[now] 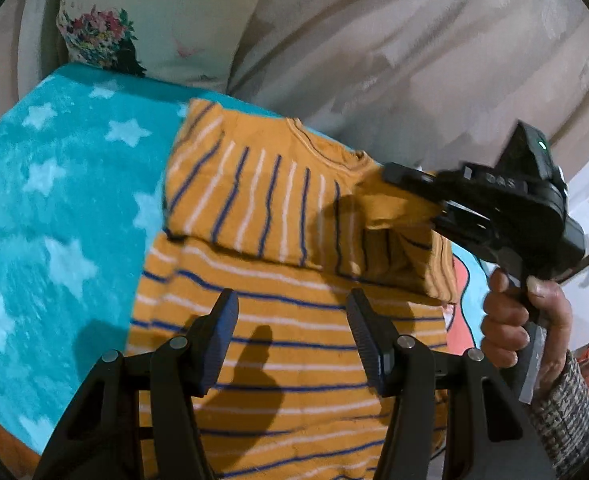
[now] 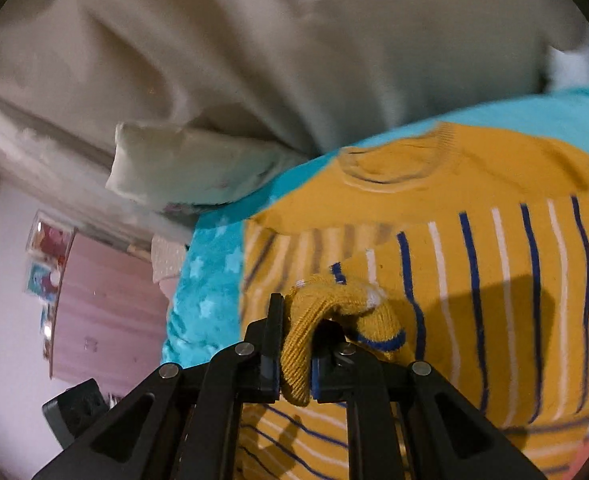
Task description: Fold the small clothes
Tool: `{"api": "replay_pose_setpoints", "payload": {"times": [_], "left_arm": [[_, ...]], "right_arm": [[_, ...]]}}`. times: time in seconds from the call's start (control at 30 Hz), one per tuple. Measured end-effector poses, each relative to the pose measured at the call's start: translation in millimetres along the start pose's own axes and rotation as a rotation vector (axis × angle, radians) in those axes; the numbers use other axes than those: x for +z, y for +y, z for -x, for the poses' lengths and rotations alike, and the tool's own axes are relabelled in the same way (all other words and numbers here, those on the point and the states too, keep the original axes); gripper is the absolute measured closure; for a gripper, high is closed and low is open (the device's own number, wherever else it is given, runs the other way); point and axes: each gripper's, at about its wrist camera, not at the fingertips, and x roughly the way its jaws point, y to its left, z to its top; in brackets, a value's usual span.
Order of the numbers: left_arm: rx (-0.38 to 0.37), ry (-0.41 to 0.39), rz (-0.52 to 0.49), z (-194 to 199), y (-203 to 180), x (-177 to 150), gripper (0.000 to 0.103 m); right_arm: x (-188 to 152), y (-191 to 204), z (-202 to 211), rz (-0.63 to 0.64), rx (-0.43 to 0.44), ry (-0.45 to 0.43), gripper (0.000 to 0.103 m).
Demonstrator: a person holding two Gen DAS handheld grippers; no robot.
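The right tool (image 2: 294,360), clamped on the sweater's (image 1: 278,336) sleeve (image 2: 334,304), should lay it flat across the chest at frame centre on the blanket (image 1: 54,200), while the half-open, empty left tool (image 1: 292,344) hovers.

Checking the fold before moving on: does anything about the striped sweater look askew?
Nothing odd. The right gripper pinches a sleeve of the sweater mid-fold over the teal star blanket; the left gripper is open above it.
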Motion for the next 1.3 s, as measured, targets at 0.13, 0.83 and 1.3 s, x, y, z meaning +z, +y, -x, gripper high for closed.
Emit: {"api": "replay_pose_setpoints", "payload": {"times": [0.13,0.83,1.3], "left_arm": [[0.002,0.004,0.043,-0.6,22.1,11.4,0.048],[-0.040,0.196,-0.117,-126.0,-15.8,75.0,0.045],[0.136,0.012,-0.058,-73.3,28.2,125.6,0.103]], "right_arm": [[-3.8,2.3,-55.2,-0.018,0.013,0.126,0.061],[-96.8,-97.0,80.9,-0.286,-0.055,-0.110,0.039],[-98.1,-126.6,129.2,-0.297,-0.175,-0.206,0.039]]}}
